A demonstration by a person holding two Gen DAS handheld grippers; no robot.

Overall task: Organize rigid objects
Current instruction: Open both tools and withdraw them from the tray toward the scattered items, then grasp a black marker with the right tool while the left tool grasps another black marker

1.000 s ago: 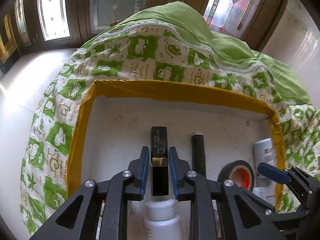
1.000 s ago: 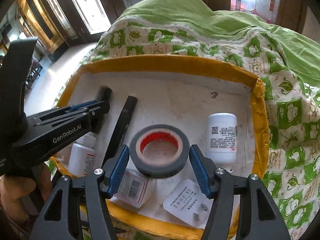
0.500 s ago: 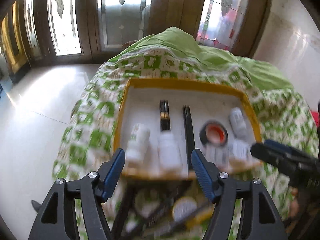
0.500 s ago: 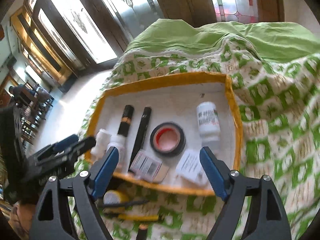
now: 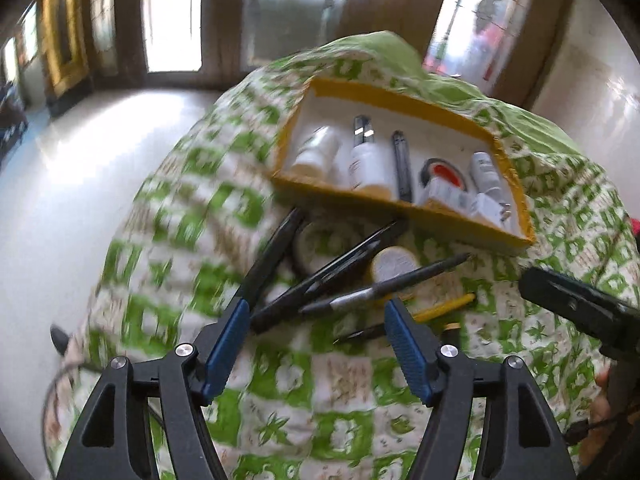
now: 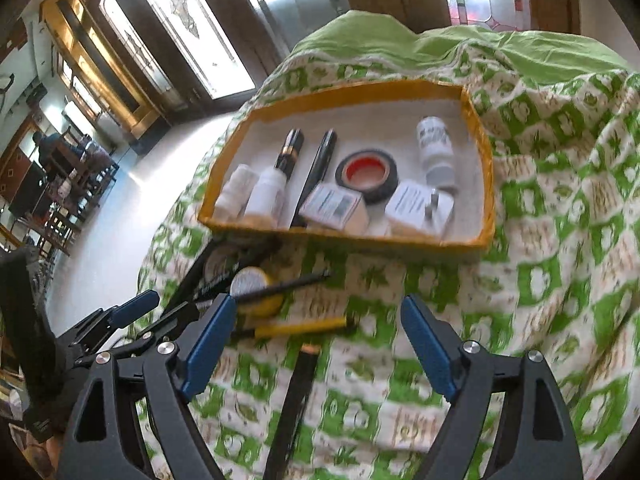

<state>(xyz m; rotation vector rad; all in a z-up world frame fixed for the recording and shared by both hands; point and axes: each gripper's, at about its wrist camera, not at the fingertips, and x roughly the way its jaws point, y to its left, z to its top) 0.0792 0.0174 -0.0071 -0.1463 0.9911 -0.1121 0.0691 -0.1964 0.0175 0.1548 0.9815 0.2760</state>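
While both sets of tongs hang over the green-and-white patterned cloth (image 6: 552, 184), neither one's got anything in it. Left gripper (image 5: 316, 344) has its blue pads spread wide with only cloth between them, and the right gripper (image 6: 316, 344) is spread wide the same way, nothing pinched. Closest to the right one, a black stick-shaped thing (image 6: 298, 396) lies on the cloth pointing away between its fingers. A bit further out there's a loose pile: a yellow pen (image 6: 300, 326), a dark marker (image 5: 384, 284), a small round yellow-rimmed tin (image 6: 252, 284) and some black pens (image 5: 268, 264), all overlapping, kinda blurry so hard to sort exactly. Just past the pile sits the yellow-edged tray (image 6: 478, 136), and that's where the sorted stuff is: two white bottles (image 6: 266, 196) at the left end, a black tube (image 6: 290, 152) and a black pen (image 6: 322, 156) lying lengthwise, a roll of black tape (image 6: 368, 172) with a red core, two small white boxes (image 6: 334, 208) at the near wall, and another white bottle (image 6: 434, 144) on the right. Beyond that, plain green fabric and wood-framed glass doors (image 6: 188, 28).
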